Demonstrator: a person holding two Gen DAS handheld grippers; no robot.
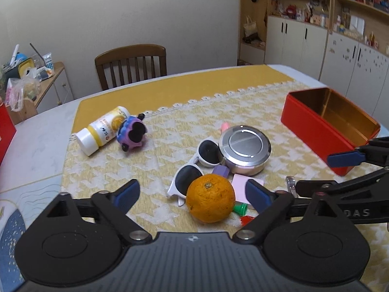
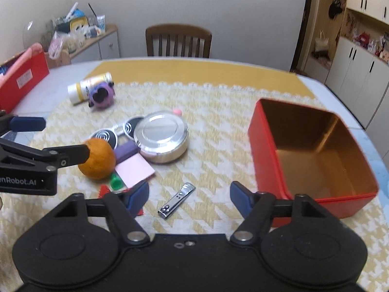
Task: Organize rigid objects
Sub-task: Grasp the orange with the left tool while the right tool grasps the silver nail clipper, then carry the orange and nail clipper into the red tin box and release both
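An orange is seen on the worktop between the spread fingers of the left gripper, whose blue pads stand clear of it on either side without touching it. Just beyond the orange, white sunglasses are laid beside a round silver tin, with a purple block and a pink paper pad tucked between them. A small green piece and a red scrap are seen on the gripper's right side of the orange. Farther off, to the left of that gripper, a white and yellow bottle is laid on its side, touched by a purple toy. A nail clipper is found on the patterned cloth between the parted fingers of the right gripper, nothing being pinched and its pads being held apart from the clipper. To the right of this gripper, close to its right finger, an open red box with a golden inside is set on the worktop, empty. A wooden chair is placed at the far edge of the worktop, and cupboards are seen by the wall beyond.
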